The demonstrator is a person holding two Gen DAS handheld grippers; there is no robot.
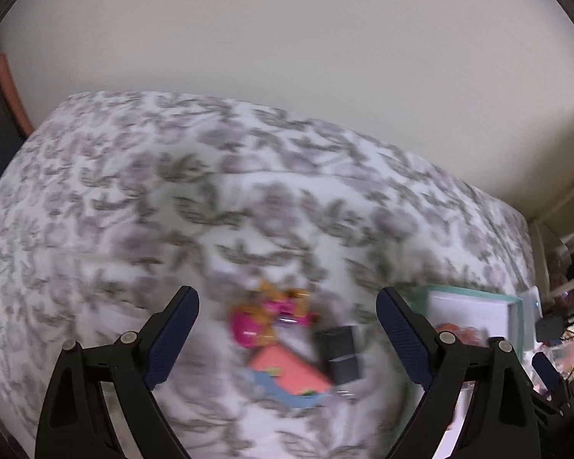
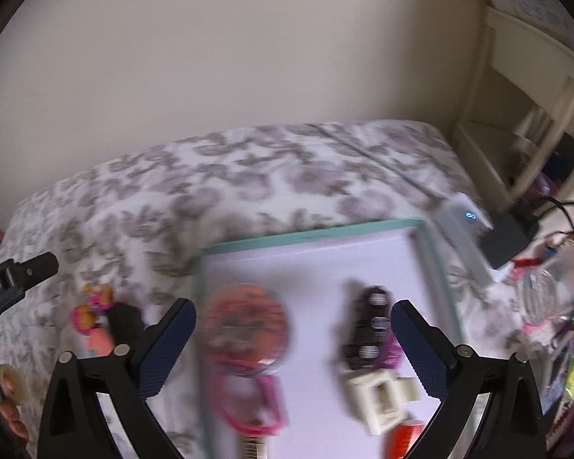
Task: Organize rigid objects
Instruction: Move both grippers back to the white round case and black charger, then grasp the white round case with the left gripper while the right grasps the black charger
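Both hand-held grippers, left (image 1: 287,329) and right (image 2: 292,338), stand spread and empty; reaching for the blurred toys (image 1: 275,313) between your left fingers, you could knock them across the bed (image 1: 172,191).

Plain cream wall (image 1: 287,38) ahead of me, bed with grey floral cover (image 1: 172,191) below it. Cream shelf unit (image 2: 524,114) off to the right. Soft, even light.
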